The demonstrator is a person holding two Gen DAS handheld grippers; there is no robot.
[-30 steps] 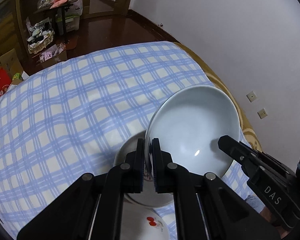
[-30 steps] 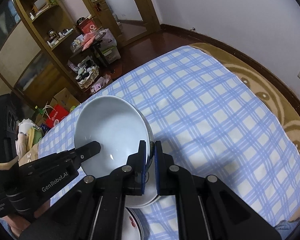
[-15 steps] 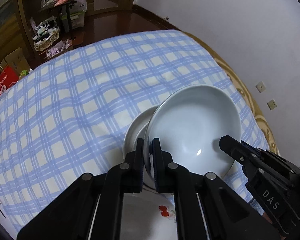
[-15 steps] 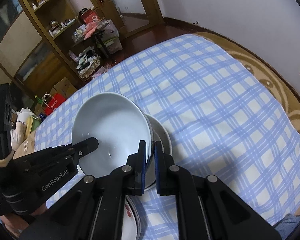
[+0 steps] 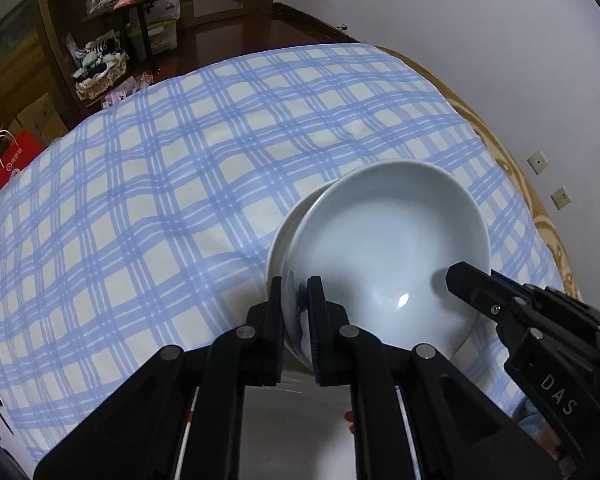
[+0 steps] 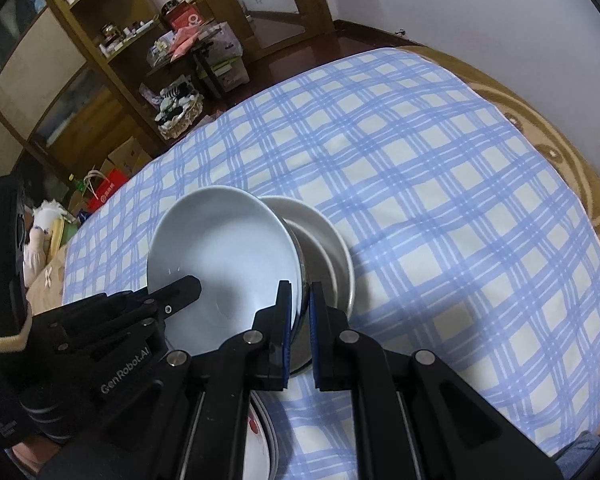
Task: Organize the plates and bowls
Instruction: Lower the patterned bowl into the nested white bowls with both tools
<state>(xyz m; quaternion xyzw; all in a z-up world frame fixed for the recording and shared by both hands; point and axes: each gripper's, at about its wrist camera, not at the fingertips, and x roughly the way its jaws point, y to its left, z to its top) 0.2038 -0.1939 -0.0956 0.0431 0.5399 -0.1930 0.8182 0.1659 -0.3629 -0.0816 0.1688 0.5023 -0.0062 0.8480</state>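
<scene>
A pale blue-white bowl (image 5: 388, 256) (image 6: 224, 256) hangs tilted over a stack of white bowls (image 5: 284, 232) (image 6: 328, 248) on the blue checked cloth (image 5: 180, 180). Whether it touches the stack I cannot tell. My left gripper (image 5: 296, 292) is shut on the bowl's near-left rim. My right gripper (image 6: 300, 296) is shut on the opposite rim, right beside the stack. Each wrist view shows the other gripper's upper finger (image 5: 480, 292) (image 6: 176, 292) lying inside the bowl. A white plate with red marks (image 5: 300, 420) (image 6: 260, 432) lies just under my grippers, mostly hidden.
The checked cloth (image 6: 420, 160) spreads wide beyond the bowls, with a brown-gold border (image 6: 560, 152) near the white wall. Past the far edge stand wooden shelves (image 6: 60, 80), a cluttered stand (image 5: 140, 8), boxes and a red bag (image 5: 12, 160). A person's knee (image 6: 580, 448) shows at bottom right.
Both grippers have sunk with the pale bowl. The white stack, mostly hidden under it before, now shows beside and below its rim, and the bowl sits closer to it.
</scene>
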